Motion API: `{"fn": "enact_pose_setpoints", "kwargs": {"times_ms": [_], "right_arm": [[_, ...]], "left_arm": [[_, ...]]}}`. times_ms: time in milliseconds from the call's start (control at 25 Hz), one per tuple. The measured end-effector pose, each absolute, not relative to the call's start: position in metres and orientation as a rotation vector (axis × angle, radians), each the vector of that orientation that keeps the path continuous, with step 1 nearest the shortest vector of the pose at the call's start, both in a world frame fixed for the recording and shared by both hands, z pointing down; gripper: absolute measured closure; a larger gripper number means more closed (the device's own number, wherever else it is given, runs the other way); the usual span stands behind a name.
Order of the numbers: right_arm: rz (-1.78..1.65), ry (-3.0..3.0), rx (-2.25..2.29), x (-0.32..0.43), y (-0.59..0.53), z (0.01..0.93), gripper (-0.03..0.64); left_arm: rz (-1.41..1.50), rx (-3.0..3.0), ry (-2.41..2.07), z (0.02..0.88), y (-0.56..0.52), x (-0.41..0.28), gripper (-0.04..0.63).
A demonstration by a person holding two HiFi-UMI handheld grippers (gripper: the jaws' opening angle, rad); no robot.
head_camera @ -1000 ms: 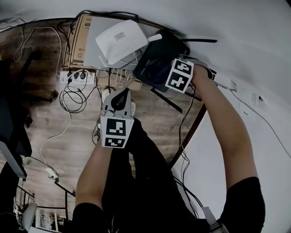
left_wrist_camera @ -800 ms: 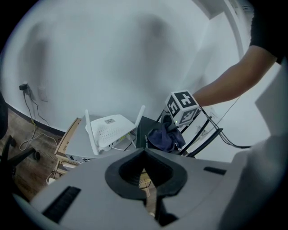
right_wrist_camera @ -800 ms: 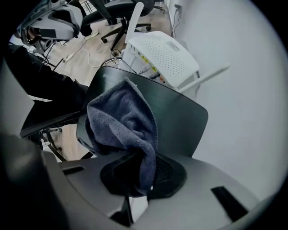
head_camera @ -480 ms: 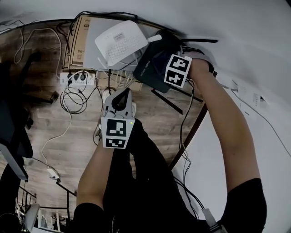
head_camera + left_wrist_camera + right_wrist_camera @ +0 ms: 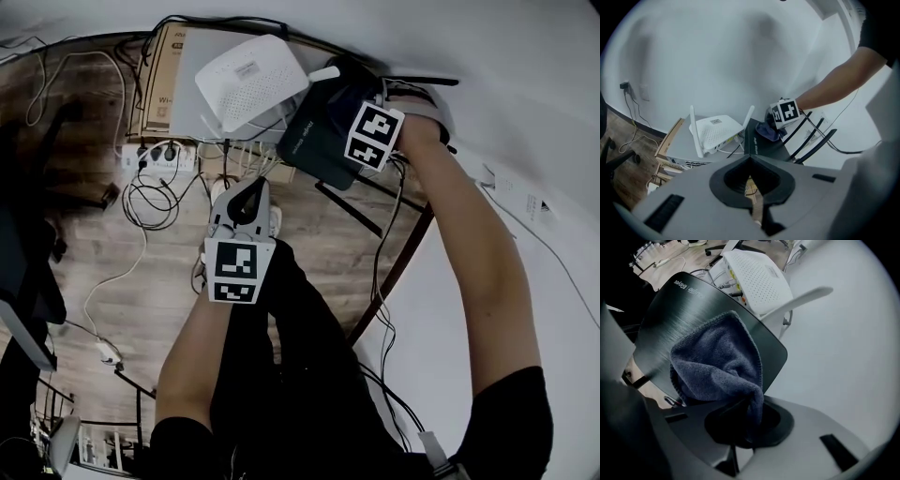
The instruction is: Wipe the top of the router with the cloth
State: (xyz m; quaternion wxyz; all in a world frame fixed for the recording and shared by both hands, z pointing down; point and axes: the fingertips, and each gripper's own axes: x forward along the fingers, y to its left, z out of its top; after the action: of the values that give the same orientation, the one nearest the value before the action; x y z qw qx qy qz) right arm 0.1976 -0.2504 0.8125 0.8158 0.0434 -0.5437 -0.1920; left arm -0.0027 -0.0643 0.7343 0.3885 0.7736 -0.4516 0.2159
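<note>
The right gripper [image 5: 743,430] pinched a blue cloth [image 5: 717,362], its folds spread against the top of the black router [image 5: 670,310]. That router lay at the foot of a white wall, just beside 1 white router [image 5: 248,80] perched on a box [image 5: 159,89]. The left gripper [image 5: 750,180] hung apart from both routers, its 2 jaws pressed together on nothing, above a wood floor [image 5: 103,272] strewn with cables [image 5: 150,202] and a power strip [image 5: 155,155].
</note>
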Motion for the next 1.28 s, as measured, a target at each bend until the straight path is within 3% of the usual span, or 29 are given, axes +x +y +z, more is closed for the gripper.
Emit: {"fn": "enact_pose_setpoints", "kwargs": {"times_ms": [520, 1280], "right_arm": [[-0.709, -1.326, 0.132, 0.129, -0.274, 0.810, 0.600], [-0.677, -1.413, 0.188, 0.120, -0.275, 0.810, 0.600]], "left_arm": [[0.546, 1.937, -1.174, 0.741, -0.067, -0.017, 0.601], [0.540, 1.930, -1.172, 0.749, -0.066, -0.021, 0.601]]}}
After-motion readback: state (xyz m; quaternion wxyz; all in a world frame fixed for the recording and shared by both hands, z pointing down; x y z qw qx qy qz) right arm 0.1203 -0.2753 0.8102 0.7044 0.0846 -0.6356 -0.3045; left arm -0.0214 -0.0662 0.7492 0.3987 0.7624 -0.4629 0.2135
